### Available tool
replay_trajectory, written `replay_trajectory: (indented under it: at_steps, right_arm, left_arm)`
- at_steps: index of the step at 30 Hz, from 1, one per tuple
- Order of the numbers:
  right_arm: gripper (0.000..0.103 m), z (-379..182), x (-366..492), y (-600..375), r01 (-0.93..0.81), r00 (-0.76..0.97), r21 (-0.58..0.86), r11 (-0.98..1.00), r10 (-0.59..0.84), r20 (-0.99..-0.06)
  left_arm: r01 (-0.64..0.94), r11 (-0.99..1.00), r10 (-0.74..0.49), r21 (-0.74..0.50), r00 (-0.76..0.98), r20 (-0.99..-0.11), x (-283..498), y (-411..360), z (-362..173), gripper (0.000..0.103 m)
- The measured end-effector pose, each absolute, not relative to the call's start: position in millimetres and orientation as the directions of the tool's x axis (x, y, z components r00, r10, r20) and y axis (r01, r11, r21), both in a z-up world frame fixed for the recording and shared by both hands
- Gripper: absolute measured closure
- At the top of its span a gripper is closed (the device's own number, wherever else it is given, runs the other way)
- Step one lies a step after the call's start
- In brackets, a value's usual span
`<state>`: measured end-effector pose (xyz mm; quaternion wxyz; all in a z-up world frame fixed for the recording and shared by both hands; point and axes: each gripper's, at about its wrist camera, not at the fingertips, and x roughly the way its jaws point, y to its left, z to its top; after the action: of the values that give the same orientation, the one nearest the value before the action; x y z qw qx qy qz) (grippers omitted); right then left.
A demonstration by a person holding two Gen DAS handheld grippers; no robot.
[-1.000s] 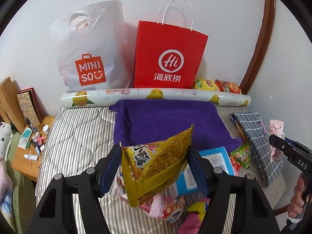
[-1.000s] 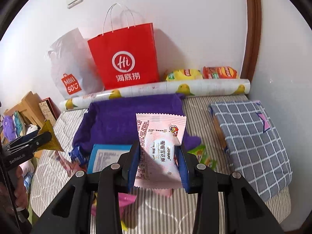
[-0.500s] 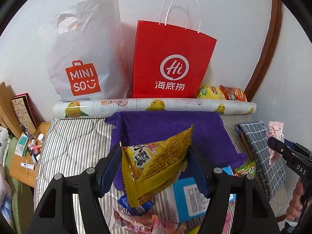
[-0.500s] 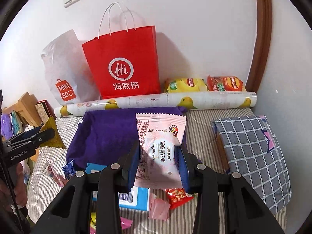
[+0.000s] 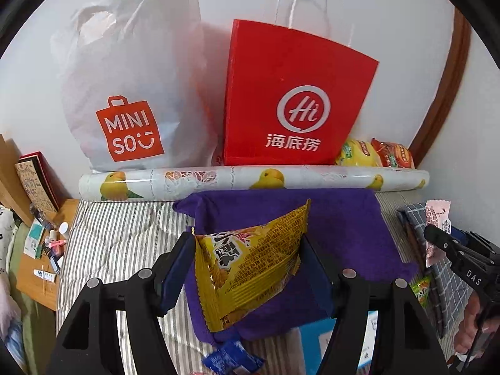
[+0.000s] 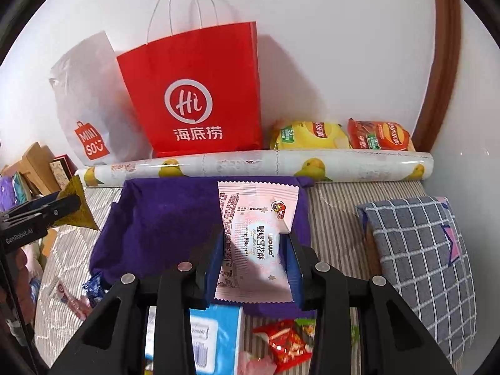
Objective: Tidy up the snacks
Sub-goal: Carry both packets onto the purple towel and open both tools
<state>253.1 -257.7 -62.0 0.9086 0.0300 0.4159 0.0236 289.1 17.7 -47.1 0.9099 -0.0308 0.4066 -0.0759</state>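
My left gripper [image 5: 247, 265] is shut on a yellow snack bag [image 5: 250, 265], held tilted above the purple cloth [image 5: 343, 218] on the bed. My right gripper [image 6: 256, 250] is shut on a pink snack packet [image 6: 256, 234], upright over the same purple cloth [image 6: 162, 218]. Each gripper shows at the edge of the other's view: the right gripper [image 5: 462, 262] with its pink packet [image 5: 437, 215], the left gripper [image 6: 34, 215] with a yellow corner. A red paper bag [image 5: 293, 100] and a white plastic bag [image 5: 131, 93] stand against the wall.
A rolled lemon-print sheet [image 5: 250, 181] lies before the bags. Two chip bags [image 6: 340, 134] rest behind it. A blue box [image 6: 215, 337], red packet [image 6: 287, 343] and blue wrapper [image 5: 231, 359] lie near me. A grey checked pillow [image 6: 422, 256] sits right; a cluttered wooden stand [image 5: 40, 250] sits left.
Both grippers moved forward toward the wall with their packets. The bags and the purple cloth loom larger, and the loose snacks on the bed slid toward the bottom edge.
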Motion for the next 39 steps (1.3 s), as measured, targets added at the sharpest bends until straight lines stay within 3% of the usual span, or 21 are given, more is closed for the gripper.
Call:
replay_trajectory:
  at_steps: [25,39]
  right_arm:
    - [0.066,-161.4,363.9,-271.2,0.012,0.472,0.107,0.994,0.089,-0.877]
    - [0.064,-186.6,376.0,-273.1,0.012,0.400,0.099,0.995,0.086,-0.913]
  left_arm:
    - [0.112,0.985,-0.169,-0.130,0.493,-0.853,397.7,10.1,-133.8,0.036]
    - [0.115,0.985,-0.166,-0.126,0.476,-0.863,410.0,1.2,-147.0,0.036]
